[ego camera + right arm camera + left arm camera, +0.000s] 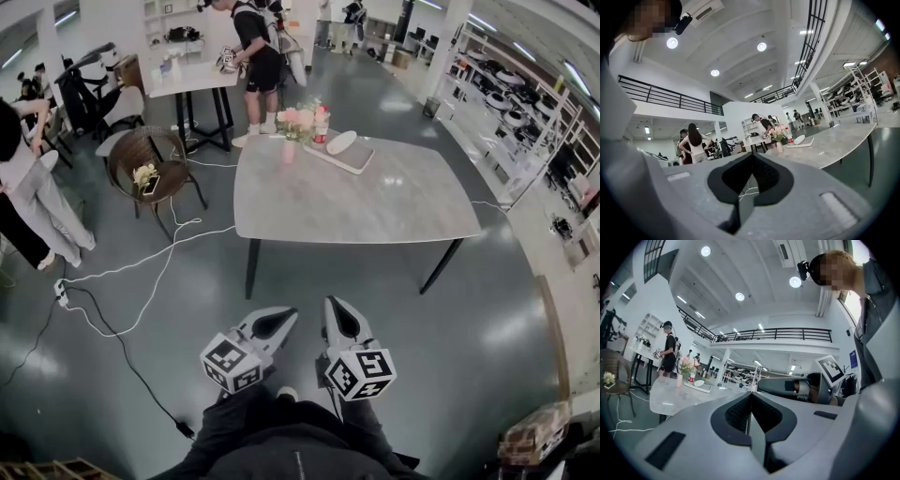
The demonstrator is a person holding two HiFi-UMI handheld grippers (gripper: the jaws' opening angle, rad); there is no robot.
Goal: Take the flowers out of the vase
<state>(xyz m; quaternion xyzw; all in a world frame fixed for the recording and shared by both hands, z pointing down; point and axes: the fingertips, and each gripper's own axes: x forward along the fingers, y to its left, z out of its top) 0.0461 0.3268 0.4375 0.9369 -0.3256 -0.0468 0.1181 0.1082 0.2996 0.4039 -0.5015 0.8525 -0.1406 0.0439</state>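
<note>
Pre-approach, task not yet started. The pink flowers [296, 118] stand upright in a slim pale vase [289, 150] at the far edge of the grey worktop [347, 211], well apart from the operator. Just to the right of the vase are a red bottle [322, 128] and a white plate [341, 142] lying on a tray [352, 161]. The left hand-held gripper [284, 317] and the right hand-held gripper [336, 307] are carried side by side, low in front of the body over the dark floor [487, 328], both pointing level toward the worktop. Each gripper's own view shows its jaws pressed together with nothing between them. This looks like a neutral carrying posture, since nothing is within reach. Judgement: closed jaws must open before any grasp. One gripper would likely steady the vase while the other takes the stems, because a narrow vase tips easily. The bottle close beside the vase could be knocked over. Loose cables [141, 272] lie on the floor to the left, clear of the direct path.
</note>
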